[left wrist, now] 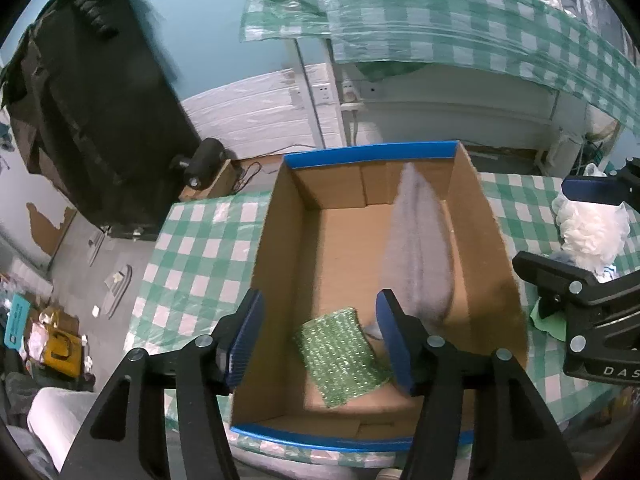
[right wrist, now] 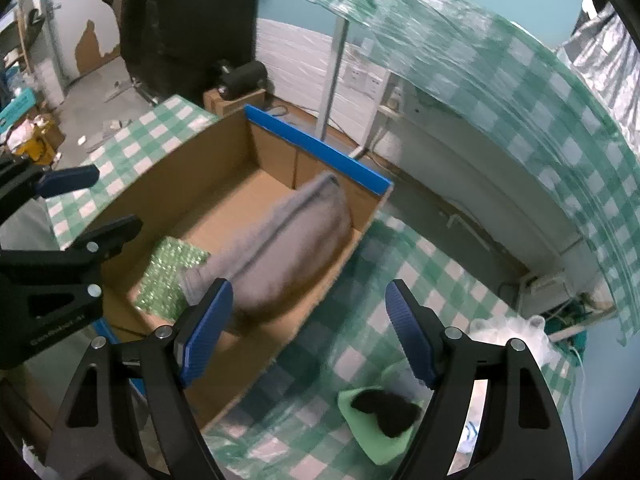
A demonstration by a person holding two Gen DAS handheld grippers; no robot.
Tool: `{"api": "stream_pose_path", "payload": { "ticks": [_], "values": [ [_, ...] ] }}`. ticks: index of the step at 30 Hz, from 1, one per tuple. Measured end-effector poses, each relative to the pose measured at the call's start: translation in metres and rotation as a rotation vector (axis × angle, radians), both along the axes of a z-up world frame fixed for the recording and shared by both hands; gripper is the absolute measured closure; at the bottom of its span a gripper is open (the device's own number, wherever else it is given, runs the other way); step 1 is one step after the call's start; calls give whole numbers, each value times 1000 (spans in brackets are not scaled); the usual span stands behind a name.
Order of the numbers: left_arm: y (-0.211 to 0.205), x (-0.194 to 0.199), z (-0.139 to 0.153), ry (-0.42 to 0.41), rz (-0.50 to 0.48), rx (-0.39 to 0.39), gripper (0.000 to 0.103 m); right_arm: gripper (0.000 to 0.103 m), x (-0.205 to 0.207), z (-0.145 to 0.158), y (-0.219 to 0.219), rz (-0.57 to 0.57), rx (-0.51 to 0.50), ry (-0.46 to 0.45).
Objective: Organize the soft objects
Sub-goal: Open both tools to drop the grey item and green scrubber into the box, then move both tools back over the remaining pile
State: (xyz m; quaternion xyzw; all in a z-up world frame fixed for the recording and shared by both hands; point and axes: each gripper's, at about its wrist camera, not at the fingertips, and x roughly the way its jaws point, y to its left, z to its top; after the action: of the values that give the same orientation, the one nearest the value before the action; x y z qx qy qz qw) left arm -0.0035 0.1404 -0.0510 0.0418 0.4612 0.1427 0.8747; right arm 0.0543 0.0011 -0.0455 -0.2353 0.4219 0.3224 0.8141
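Observation:
An open cardboard box (left wrist: 276,240) with blue-taped edges stands on the green checked table. Inside lie a green sparkly cloth (left wrist: 340,356) and a grey fuzzy cloth (left wrist: 416,248), blurred, against the right wall. My left gripper (left wrist: 320,340) is open and empty above the box's near end. In the right wrist view the box (right wrist: 160,184), the grey cloth (right wrist: 288,240) and the green cloth (right wrist: 168,276) show at left. My right gripper (right wrist: 308,332) is open and empty over the box's right edge. A light green cloth (right wrist: 372,440) with a black soft object (right wrist: 384,408) on it lies below it.
A white fluffy item (left wrist: 592,236) lies on the table right of the box; it also shows in the right wrist view (right wrist: 516,336). The table's left edge drops to a cluttered floor (left wrist: 80,280). A second checked table (left wrist: 440,24) stands behind.

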Motion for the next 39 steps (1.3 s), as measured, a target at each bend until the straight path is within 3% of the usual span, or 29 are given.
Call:
{"api": "stream_pose_path", "payload": {
  "ticks": [20,39],
  "values": [
    [-70,21,2,6,-144,28,35,24,12,3,-80,-141,-1,24],
    [-157,41,-4,40,-328,73,32,24,32,-14,-186,-324,-5,64]
  ]
}}
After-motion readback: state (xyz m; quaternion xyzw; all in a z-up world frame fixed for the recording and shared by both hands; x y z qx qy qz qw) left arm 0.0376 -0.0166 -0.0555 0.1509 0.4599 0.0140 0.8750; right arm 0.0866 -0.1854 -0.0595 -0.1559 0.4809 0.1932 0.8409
